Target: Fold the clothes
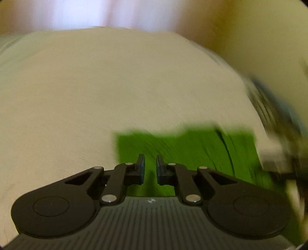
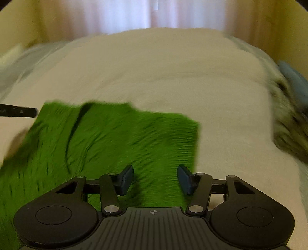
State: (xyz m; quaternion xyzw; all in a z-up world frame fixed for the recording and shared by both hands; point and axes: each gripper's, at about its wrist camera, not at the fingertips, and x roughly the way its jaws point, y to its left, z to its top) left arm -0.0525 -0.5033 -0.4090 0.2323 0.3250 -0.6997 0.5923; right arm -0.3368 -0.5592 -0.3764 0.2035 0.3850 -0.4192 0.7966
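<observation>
A bright green garment [image 2: 107, 138] lies spread on a bed covered with a cream bedspread [image 2: 163, 77], towards the near side of it. Both pictures are smeared with motion blur, so the cloth's weave and edges are soft, though a dark crease runs down its left part in the right wrist view.

The left gripper [image 1: 150, 167] hangs over the near left corner of the green garment [image 1: 182, 148]. Its jaws stand nearly together, with only a narrow slit between the pads. Green shows through that slit, but I cannot tell whether any cloth is pinched there.

The right gripper [image 2: 155, 178] hangs over the near right part of the garment, close to its right edge. Its jaws stand about half apart, the pads clear of each other, and the cloth lies below the gap rather than squeezed in it.

At the bed's right edge sits a blurred heap of grey and blue fabric [image 2: 290, 119]. Behind the bed hang pale curtains [image 2: 154, 15] with light coming through. A dark rod-like part [image 2: 19, 111] pokes in from the left of the right wrist view.
</observation>
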